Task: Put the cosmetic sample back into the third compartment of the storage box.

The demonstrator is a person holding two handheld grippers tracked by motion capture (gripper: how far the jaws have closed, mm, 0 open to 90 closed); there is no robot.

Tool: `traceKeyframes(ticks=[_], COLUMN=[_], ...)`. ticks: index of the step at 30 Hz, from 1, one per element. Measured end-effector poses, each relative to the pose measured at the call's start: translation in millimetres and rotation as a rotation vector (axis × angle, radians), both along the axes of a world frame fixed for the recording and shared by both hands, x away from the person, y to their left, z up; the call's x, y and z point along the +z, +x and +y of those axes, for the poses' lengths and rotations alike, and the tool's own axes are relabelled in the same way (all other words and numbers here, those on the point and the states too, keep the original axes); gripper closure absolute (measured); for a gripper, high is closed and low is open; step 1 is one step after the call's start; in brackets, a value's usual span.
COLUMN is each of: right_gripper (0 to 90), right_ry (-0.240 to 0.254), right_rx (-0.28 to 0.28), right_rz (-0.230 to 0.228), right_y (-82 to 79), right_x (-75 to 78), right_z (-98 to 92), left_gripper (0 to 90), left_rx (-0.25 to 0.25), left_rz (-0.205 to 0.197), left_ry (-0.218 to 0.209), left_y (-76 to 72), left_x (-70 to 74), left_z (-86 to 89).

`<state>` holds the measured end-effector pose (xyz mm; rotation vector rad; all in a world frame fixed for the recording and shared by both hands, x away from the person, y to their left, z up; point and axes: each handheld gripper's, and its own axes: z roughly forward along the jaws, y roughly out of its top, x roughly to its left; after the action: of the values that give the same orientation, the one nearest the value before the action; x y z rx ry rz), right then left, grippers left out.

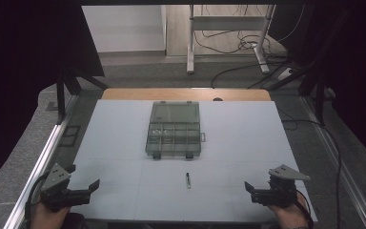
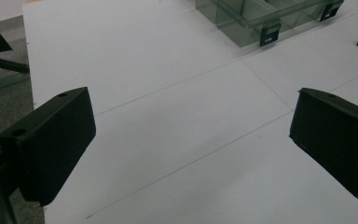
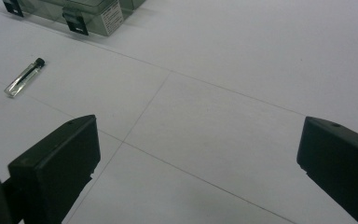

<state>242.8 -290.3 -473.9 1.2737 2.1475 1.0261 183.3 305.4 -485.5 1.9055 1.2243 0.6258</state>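
On the white table (image 1: 124,143), the open compartment box (image 1: 174,130) sits mid-table; the small vial (image 1: 188,180) lies just before it. Left gripper (image 1: 88,191) and right gripper (image 1: 250,190) rest spread, empty. The round vial could roll from a skewed pinch.

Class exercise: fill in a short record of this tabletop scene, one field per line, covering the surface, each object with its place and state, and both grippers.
surface: white table, marked by thin seam lines
box: clear compartment box, mid-table, lid open and laid back, two dark latches on its near edge
vial: small clear vial with a black cap, lying flat, nearer the person than the box, apart from it
left gripper: near the table's left front corner, jaws open, nothing between them
right gripper: near the right front corner, jaws open, nothing between them
contact: neither gripper touches box or vial
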Motion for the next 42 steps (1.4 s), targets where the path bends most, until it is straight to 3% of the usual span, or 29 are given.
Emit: traceKeyframes(ticks=[8,19,26,42], right_gripper=[0.0,0.0,0.0,0.0], right_ry=[-0.017,-0.012,-0.036,-0.011], right_rx=[0.032,0.032,0.077,0.113], right_rz=[0.011,0.025,0.024,0.051], right_y=[1.7,3.6,3.7,10.1], right_x=[-0.8,-1.3,-0.9,-3.2], right_z=[3.8,3.6,8.3,16.3], left_gripper=[0.9,1.3,1.3,1.3], left_rx=[0.006,-0.021,-0.026,-0.028], left_rz=[0.004,-0.002,-0.002,-0.002], left_ry=[-0.018,-0.019,-0.013,-0.013], left_y=[-0.9,-1.9,-1.9,-2.0], left_x=[-0.1,-0.2,-0.2,-0.3], left_z=[2.3,2.4,1.8,1.6])
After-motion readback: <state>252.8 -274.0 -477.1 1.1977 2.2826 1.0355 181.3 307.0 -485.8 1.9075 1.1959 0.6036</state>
